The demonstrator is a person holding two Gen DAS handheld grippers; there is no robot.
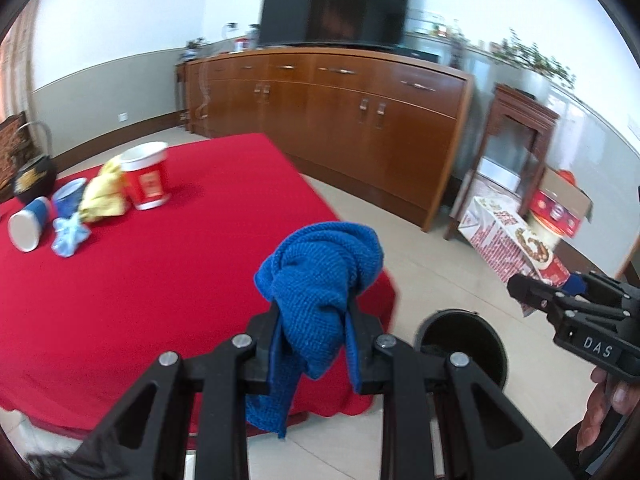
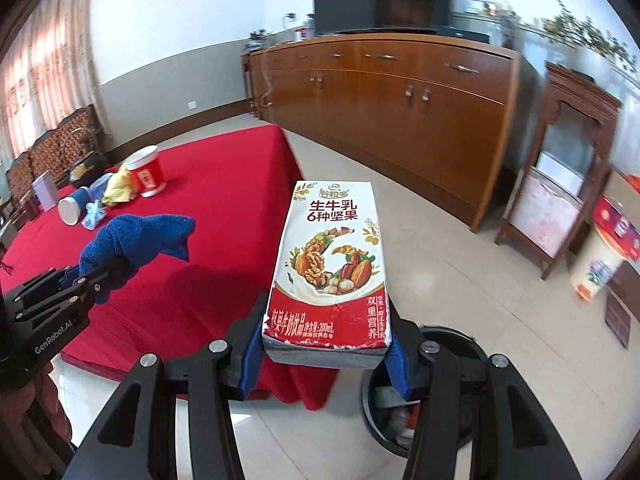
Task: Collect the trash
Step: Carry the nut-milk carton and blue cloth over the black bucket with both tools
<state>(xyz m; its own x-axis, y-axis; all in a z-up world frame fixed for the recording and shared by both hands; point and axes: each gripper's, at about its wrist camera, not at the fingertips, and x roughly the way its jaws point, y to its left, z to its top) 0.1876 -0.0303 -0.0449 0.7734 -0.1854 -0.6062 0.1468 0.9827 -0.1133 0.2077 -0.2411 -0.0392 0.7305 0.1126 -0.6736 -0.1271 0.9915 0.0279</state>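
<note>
My left gripper (image 1: 314, 340) is shut on a bunched blue cloth (image 1: 320, 280) and holds it over the near right corner of the red-covered table (image 1: 160, 280). My right gripper (image 2: 326, 354) is shut on a red and white milk carton (image 2: 332, 264), held above a black trash bin (image 2: 460, 432) on the floor by the table corner. The bin (image 1: 464, 348) holds some rubbish. The right gripper (image 1: 524, 294) with the carton (image 1: 516, 244) also shows in the left wrist view. The left gripper (image 2: 90, 280) with the cloth (image 2: 136, 240) shows in the right wrist view.
At the table's far left lie a red and white tub (image 1: 146, 176), a yellow cloth (image 1: 104, 196), a tipped blue cup (image 1: 30, 224), a light blue wrapper (image 1: 70, 234) and a dark basket (image 1: 34, 176). A long wooden sideboard (image 1: 360, 120) with a TV, a side stand (image 1: 516, 148) and boxes (image 1: 560, 208) stand behind.
</note>
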